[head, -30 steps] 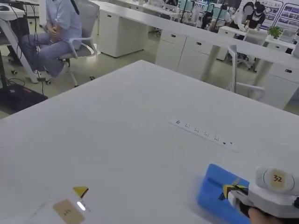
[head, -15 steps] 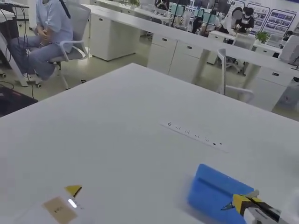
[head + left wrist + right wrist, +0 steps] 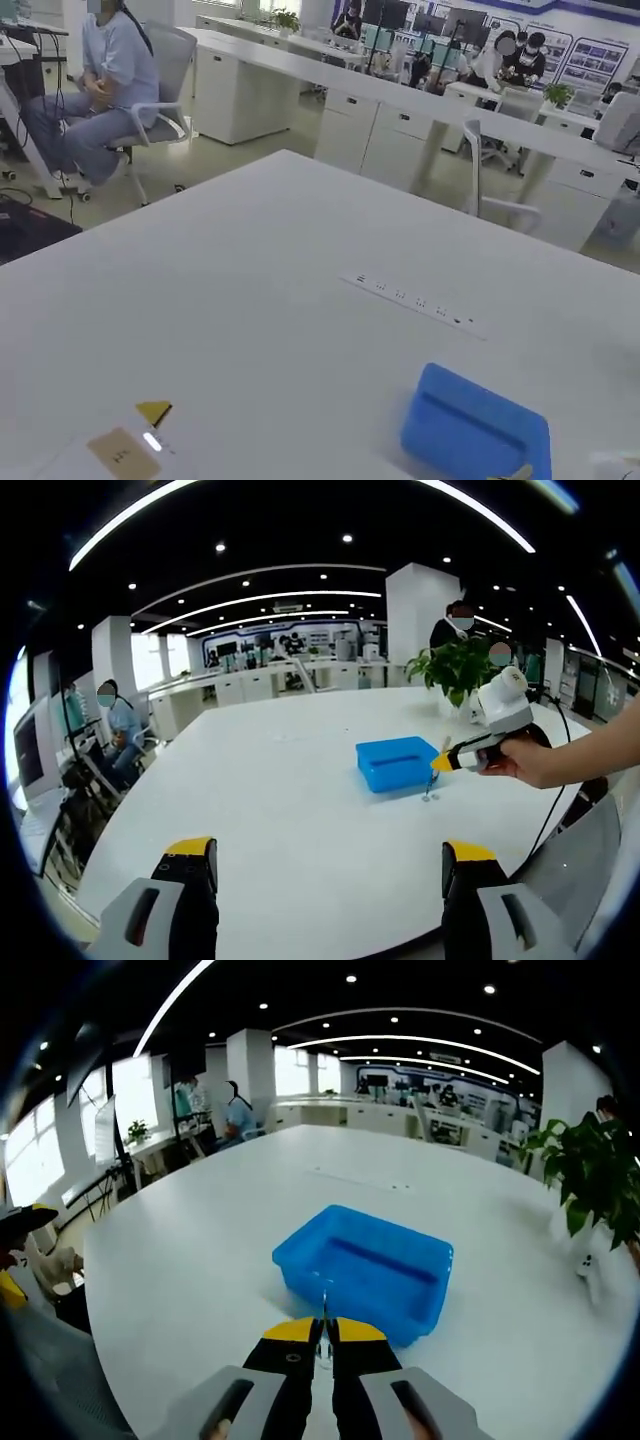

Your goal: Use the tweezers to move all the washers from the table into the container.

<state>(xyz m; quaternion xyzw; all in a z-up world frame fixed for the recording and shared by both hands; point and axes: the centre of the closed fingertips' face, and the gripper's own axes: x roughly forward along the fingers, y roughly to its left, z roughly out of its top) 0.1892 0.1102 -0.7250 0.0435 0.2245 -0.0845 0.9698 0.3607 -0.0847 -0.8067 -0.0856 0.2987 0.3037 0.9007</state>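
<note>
Jaws of the left hand-held gripper (image 3: 325,865) stand spread and empty above the table (image 3: 280,810); further right sits the blue container (image 3: 398,763), with small specks, probably washers (image 3: 427,796), on the table just beside it; the right hand-held gripper (image 3: 447,762), pressed together on the tweezers (image 3: 323,1310), has drawn back off the container's near corner since a second ago and points down at those specks; a pick-up looks like the step in hand.

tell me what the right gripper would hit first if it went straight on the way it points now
Most likely the blue container: the right gripper, fingers shut on the tweezers, points at its near wall, so the tweezer tip would meet that wall or rim first. Depth is uncertain.
</note>
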